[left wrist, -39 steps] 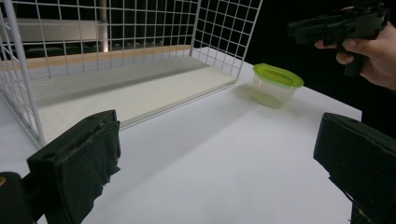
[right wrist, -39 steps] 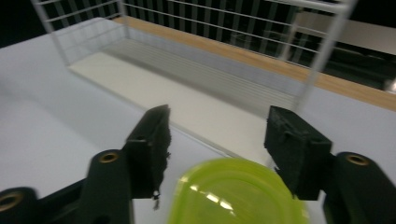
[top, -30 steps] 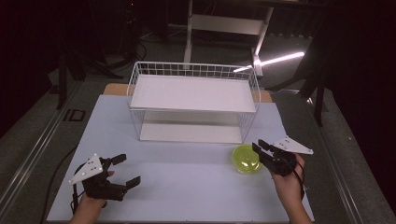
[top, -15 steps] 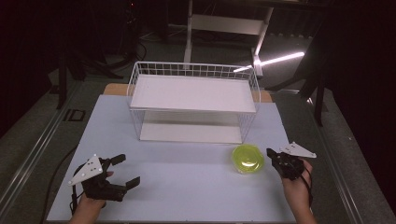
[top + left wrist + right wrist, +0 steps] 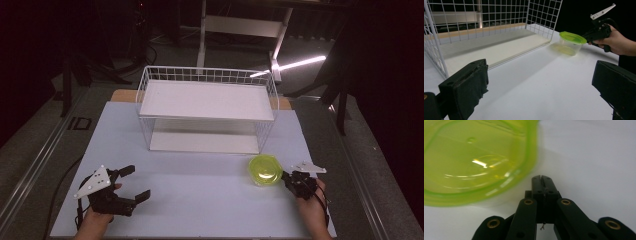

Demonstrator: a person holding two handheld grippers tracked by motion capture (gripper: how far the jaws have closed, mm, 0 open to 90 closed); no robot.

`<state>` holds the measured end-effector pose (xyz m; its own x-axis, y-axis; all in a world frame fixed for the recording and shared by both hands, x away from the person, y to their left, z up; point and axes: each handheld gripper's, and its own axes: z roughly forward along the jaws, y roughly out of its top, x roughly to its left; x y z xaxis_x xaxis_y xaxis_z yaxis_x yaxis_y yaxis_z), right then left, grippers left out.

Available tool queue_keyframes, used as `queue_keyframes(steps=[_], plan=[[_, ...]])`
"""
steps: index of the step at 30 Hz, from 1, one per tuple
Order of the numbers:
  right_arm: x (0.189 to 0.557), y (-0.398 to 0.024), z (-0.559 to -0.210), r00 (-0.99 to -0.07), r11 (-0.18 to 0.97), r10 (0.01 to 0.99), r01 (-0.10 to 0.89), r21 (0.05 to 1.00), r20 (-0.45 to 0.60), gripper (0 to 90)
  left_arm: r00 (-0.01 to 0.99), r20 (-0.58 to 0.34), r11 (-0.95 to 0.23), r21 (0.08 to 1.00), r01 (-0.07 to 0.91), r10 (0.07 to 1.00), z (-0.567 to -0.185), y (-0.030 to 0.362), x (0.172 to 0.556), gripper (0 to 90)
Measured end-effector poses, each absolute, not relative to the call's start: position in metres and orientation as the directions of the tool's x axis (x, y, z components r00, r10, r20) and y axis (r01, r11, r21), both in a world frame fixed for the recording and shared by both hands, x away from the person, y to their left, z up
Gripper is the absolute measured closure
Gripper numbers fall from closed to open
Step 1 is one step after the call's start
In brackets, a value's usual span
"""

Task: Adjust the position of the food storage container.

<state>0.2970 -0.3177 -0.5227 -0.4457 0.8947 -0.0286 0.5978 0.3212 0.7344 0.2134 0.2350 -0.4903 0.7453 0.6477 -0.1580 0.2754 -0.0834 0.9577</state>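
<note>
A clear tub with a lime-green lid stands on the white table, right of centre; the same tub shows past the basket's corner in the left gripper view. My right gripper lies just right of it, jaws pressed together with nothing between them, tips beside the lid's rim. The shut right gripper points at the table by that rim. My left gripper rests at the front left, wide open and empty, and its pads frame the bare table.
A white wire basket with a white shelf on top and a white board inside stands at the back centre, and its mesh wall shows near the tub. The white tabletop spans between both hands. Dark floor and stands surround the table.
My right hand has drawn back to the right and toward the front edge, off the tub. The tub stays put and the left gripper has not moved.
</note>
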Motion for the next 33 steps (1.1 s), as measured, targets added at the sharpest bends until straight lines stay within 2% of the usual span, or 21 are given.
queue_keyframes(steps=[18,33], plan=[[0.299,-0.270,-0.526,-0.570,0.394,0.822,0.590,0.705,0.018,90.0,0.758,-0.140,-0.103,0.959,0.264,0.637,-0.489,0.230,0.213,1.5],[0.313,-0.225,-0.525,-0.627,0.412,0.777,0.571,0.710,0.053,90.0,0.758,-0.135,-0.105,0.960,0.260,0.638,-0.489,0.230,0.212,1.5]])
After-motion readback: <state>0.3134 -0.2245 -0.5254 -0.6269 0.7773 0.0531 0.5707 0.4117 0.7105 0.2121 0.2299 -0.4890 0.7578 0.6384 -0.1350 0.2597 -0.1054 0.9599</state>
